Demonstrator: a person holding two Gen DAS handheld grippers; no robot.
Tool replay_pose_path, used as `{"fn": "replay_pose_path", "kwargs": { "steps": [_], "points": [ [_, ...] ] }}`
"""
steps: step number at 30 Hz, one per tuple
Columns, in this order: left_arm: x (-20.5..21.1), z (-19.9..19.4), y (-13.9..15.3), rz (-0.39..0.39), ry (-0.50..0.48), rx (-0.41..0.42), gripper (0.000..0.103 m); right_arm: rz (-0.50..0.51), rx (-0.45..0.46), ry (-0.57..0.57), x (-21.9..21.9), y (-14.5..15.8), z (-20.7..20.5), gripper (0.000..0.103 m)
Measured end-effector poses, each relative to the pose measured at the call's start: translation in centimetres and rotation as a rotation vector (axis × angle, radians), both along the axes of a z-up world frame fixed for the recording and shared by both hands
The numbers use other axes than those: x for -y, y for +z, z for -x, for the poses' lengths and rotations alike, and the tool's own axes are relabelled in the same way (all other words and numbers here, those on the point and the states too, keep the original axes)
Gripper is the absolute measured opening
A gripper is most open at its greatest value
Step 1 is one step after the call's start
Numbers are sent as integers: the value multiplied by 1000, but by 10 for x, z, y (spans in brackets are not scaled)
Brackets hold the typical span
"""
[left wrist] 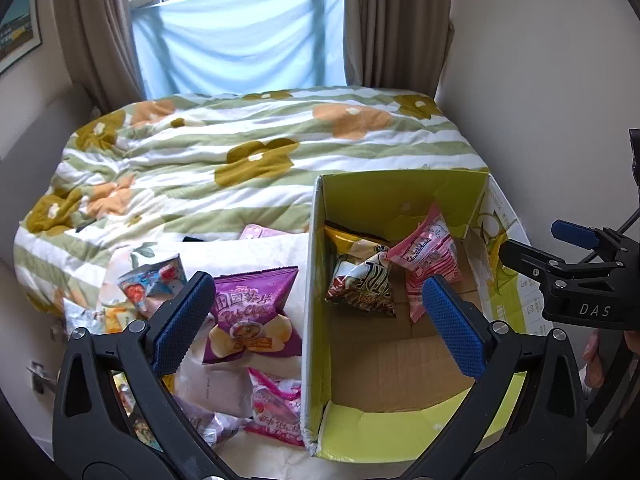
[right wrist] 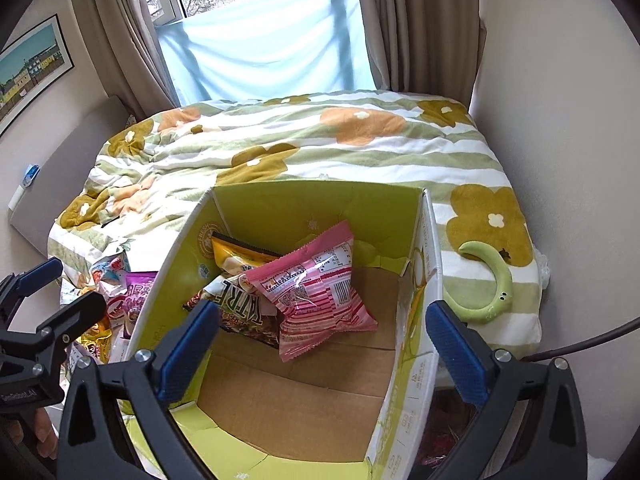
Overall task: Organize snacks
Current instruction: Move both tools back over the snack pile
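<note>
A yellow-green cardboard box (right wrist: 320,208) stands open on the bed. Inside lie a pink striped packet (right wrist: 320,292), a dark packet with white letters (right wrist: 240,312) and a yellow bag (right wrist: 236,256). My right gripper (right wrist: 322,350) hangs open above the box with nothing between its fingers. My left gripper (left wrist: 318,324) is open too, held over the box's left wall (left wrist: 316,280). Left of the box lie a purple chips bag (left wrist: 252,312), a pink packet (left wrist: 276,408) and a blue-and-red packet (left wrist: 152,284). The right gripper (left wrist: 536,240) shows at the right edge of the left wrist view.
The bed carries a green-striped quilt with flowers (left wrist: 248,152). A curved green object (right wrist: 492,280) lies on it right of the box. More wrappers (right wrist: 96,336) are piled at the left. Curtains and a window stand behind; a wall (left wrist: 540,80) runs close on the right.
</note>
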State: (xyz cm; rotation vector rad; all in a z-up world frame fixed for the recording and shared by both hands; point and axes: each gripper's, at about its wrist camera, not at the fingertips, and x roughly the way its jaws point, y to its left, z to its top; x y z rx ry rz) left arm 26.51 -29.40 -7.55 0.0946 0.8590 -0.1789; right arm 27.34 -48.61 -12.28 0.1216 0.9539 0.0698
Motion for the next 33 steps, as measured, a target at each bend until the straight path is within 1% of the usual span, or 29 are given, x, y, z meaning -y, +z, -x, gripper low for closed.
{"fn": "replay_pose_path", "kwargs": {
  "steps": [2,7,13,18,21,25,33],
  "points": [
    [-5,12,11,5,15,16,102,-7,20,16,0,10,7,103],
    [-26,44,33,7,57,47,103,-19,52,45,-1,24,27,103],
    [-67,88,43,22,97,79,103,-21,127,42,-13,39,63,103],
    [-113,124,41,24,114,114,103,-53,182,46,-35,45,94,103],
    [-146,136,37,31,109,96,103,-61,204,44,-58,44,113,103],
    [-188,148,33,25,98,78,103,-82,206,44,-93,41,131,103],
    [-262,156,2,29,34,13,103,-107,194,42,-168,24,159,103]
  ]
}}
